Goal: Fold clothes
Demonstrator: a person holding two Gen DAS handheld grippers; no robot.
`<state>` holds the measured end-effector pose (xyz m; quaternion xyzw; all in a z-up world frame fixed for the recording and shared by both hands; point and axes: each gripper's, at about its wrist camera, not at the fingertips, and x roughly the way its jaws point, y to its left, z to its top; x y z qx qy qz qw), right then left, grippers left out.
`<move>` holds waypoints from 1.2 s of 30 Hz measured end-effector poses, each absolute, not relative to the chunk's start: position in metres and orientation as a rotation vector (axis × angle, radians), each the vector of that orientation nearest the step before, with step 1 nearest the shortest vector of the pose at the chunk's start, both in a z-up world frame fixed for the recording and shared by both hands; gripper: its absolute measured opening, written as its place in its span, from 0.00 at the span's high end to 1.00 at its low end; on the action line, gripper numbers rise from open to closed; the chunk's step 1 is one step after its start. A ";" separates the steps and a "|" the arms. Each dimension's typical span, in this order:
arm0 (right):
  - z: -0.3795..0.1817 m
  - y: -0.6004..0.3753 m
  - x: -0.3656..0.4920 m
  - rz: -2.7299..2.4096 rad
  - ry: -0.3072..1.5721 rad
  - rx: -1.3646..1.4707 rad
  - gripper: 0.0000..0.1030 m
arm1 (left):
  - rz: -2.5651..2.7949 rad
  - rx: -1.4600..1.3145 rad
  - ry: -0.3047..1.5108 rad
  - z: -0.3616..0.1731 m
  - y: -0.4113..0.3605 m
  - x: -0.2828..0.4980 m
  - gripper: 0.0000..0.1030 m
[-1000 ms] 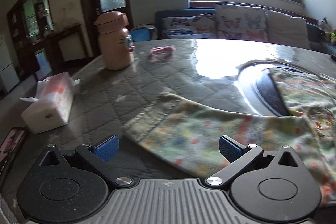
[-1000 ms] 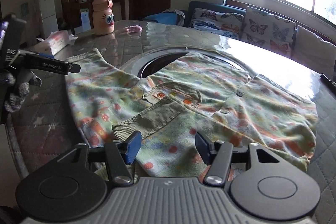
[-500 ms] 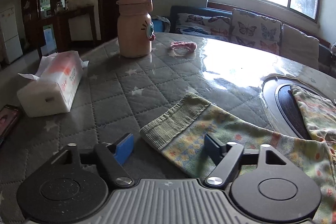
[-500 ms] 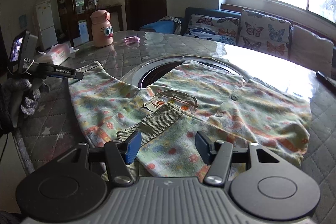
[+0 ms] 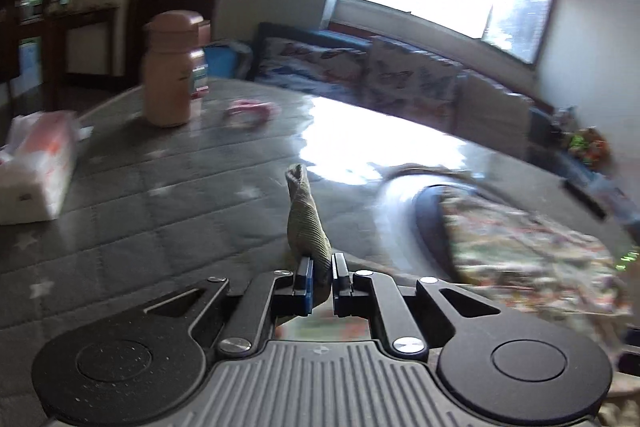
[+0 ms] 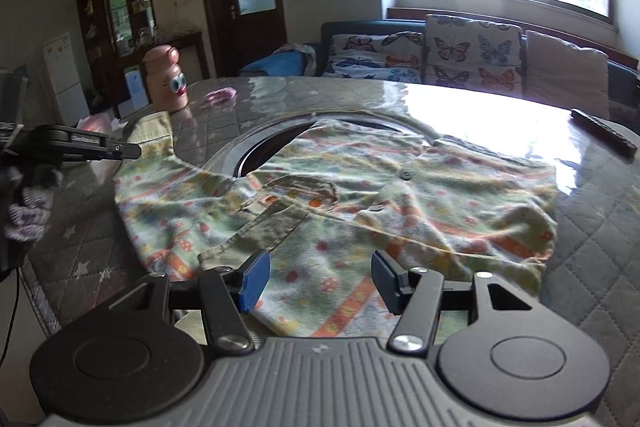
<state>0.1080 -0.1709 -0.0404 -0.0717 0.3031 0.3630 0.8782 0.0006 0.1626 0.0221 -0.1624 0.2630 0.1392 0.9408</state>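
The left gripper [image 5: 321, 277] pinched the ribbed sleeve cuff [image 5: 306, 223] of a floral shirt [image 6: 340, 195], which lay spread across the middle of the quilted table [image 6: 592, 235], partly over its round inset. The right gripper [image 6: 318, 277] hovered with fingers apart above the shirt's near hem, beside the near table edge.

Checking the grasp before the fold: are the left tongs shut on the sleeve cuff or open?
Shut. The left tongs pinch the ribbed sleeve cuff between their blue pads, and it stands up from between them.
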 end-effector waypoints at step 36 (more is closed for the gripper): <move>-0.058 -0.227 0.117 0.628 0.714 0.058 0.64 | -0.087 -0.104 0.588 0.012 0.038 0.039 0.36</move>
